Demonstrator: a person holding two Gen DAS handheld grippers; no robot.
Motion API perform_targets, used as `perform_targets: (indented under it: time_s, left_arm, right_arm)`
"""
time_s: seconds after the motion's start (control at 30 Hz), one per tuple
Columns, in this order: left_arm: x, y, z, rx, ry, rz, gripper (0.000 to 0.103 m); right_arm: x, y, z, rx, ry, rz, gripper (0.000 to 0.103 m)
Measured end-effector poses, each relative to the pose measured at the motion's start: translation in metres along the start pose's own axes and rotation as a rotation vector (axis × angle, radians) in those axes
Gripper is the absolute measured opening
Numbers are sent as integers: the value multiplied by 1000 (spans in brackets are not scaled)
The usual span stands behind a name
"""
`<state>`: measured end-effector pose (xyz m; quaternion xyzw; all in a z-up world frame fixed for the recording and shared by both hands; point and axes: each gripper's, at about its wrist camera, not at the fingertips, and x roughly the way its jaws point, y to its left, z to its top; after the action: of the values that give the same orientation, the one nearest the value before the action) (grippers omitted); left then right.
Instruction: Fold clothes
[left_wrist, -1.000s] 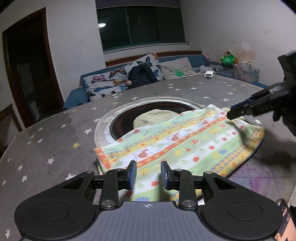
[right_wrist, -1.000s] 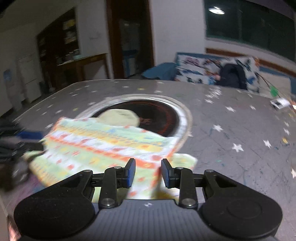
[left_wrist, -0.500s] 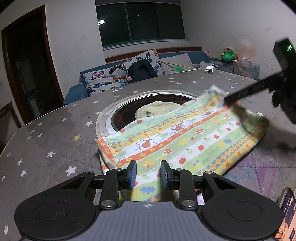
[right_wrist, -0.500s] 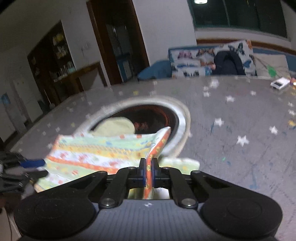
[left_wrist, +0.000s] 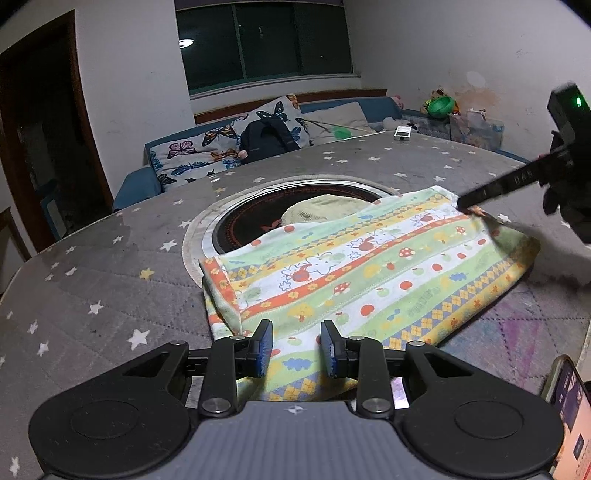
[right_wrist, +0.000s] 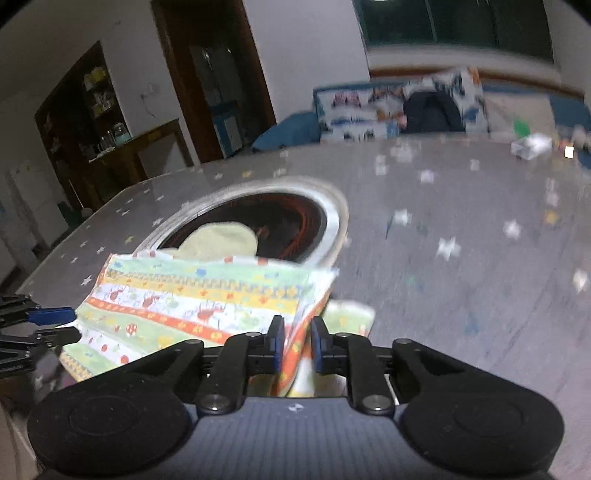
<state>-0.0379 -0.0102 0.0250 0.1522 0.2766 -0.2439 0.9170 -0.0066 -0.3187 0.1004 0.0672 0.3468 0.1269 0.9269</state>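
Note:
A striped cloth (left_wrist: 369, 273) with a mushroom and apple print lies on the grey starred table (left_wrist: 110, 280). Its far part reaches over the round dark hotplate (left_wrist: 243, 229). My left gripper (left_wrist: 297, 349) hovers open over the cloth's near edge, and its pads do not touch it. In the right wrist view the cloth's (right_wrist: 192, 299) orange-edged corner stands folded up between the pads of my right gripper (right_wrist: 297, 347). Those jaws are opening, with a gap beside the thin fabric. The right gripper (left_wrist: 465, 201) also shows at the cloth's far right corner, and the left gripper (right_wrist: 75, 325) at the left edge.
A pale yellow-green cloth (left_wrist: 321, 210) lies on the hotplate inside its metal ring (right_wrist: 332, 221). A phone (left_wrist: 569, 410) rests at the table's near right edge and a small white box (left_wrist: 402, 132) at the far side. A sofa with butterfly cushions (left_wrist: 207, 147) stands behind.
The right gripper shut on the cloth's far right corner and lifted it, and now its jaws stand parted around it. The left gripper stayed open in place.

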Motion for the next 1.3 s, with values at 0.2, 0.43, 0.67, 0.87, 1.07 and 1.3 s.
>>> perform_targets:
  time_s: [0.2,0.43,0.67,0.87,1.07,1.3]
  left_arm:
    - [11,4,30,-6,-34,22,32]
    - [63,12,59,-74,6,42,32]
    - [92,18,56,-100,66,93,32]
    - [76,14,52,-84,51,103,32]
    - [44,-16,47,-60,3,17,33]
    - [24,-49,32,-48,-8,-47,33]
  right_arm:
    - [1,18,24,-86,-71,-14,16]
    - [47,48,31,-162,-40,30,16]
    - [76,57,24,-195,13,35,17]
    - [57,54,20,-210,12,48,19]
    - [35,72,0,-272,20,127,20]
    - [6,83,-29,-275,12,164,20]
